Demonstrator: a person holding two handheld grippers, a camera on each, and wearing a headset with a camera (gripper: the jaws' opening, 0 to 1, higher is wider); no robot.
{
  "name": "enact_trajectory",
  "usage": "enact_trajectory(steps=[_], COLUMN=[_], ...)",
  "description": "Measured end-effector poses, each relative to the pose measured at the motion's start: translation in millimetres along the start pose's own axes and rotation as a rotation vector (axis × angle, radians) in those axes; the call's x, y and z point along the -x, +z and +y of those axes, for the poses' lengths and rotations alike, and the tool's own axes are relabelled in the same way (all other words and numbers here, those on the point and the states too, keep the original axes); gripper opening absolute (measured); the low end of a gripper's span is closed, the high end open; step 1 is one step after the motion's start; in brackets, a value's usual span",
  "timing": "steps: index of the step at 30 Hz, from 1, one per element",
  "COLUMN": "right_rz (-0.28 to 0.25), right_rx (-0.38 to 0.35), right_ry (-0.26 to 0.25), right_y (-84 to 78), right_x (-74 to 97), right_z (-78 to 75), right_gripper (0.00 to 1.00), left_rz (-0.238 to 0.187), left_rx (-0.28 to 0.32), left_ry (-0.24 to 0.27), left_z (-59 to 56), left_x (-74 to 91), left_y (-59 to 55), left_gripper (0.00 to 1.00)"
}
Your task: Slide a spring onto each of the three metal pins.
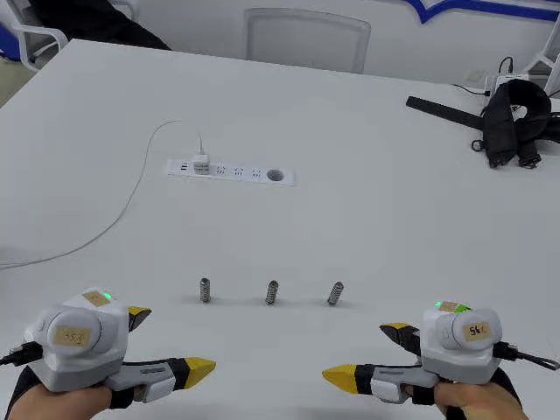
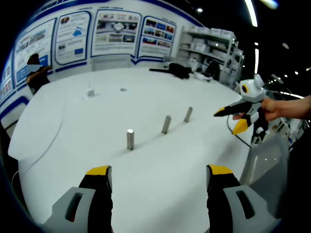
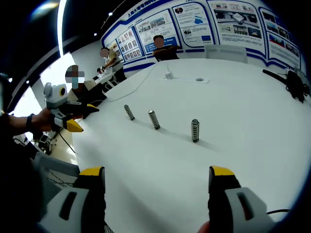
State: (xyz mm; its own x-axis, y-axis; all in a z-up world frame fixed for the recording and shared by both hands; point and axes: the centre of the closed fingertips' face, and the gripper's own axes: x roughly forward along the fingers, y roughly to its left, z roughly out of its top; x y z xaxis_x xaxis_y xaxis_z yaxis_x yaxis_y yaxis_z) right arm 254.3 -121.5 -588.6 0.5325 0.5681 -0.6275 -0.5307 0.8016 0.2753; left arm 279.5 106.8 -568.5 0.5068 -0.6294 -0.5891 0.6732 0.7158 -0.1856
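Three pins stand in a row on the white table, each with a spring around it: the left pin (image 1: 206, 290), the middle pin (image 1: 272, 292) and the right pin (image 1: 336, 293). The same row appears in the left gripper view as left pin (image 2: 130, 139), middle pin (image 2: 166, 124), right pin (image 2: 188, 114), and in the right gripper view as right pin (image 3: 195, 130), middle pin (image 3: 154, 119), left pin (image 3: 129, 112). My left gripper (image 1: 166, 341) is open at the near left, nothing between its yellow-tipped fingers. My right gripper (image 1: 372, 352) is open at the near right, also holding nothing.
A white power strip (image 1: 230, 171) with a plugged charger and a thin cable (image 1: 131, 197) lies beyond the pins. Black straps (image 1: 507, 118) rest at the far right. A grey chair (image 1: 306, 39) stands behind the table. People stand by the far wall.
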Motion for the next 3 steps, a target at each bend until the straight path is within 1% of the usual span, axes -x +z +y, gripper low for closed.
enact_trajectory(steps=[3], right_rz=[0.005], right_rx=[0.002], right_ry=[0.0], right_y=[-1.8], right_x=[-1.6], right_z=[-0.2], right_gripper=[0.89], left_rz=[0.002], left_rx=[0.002], left_ry=[0.002], left_z=[0.6], left_x=[0.8], left_y=[-2.1], left_gripper=[0.81])
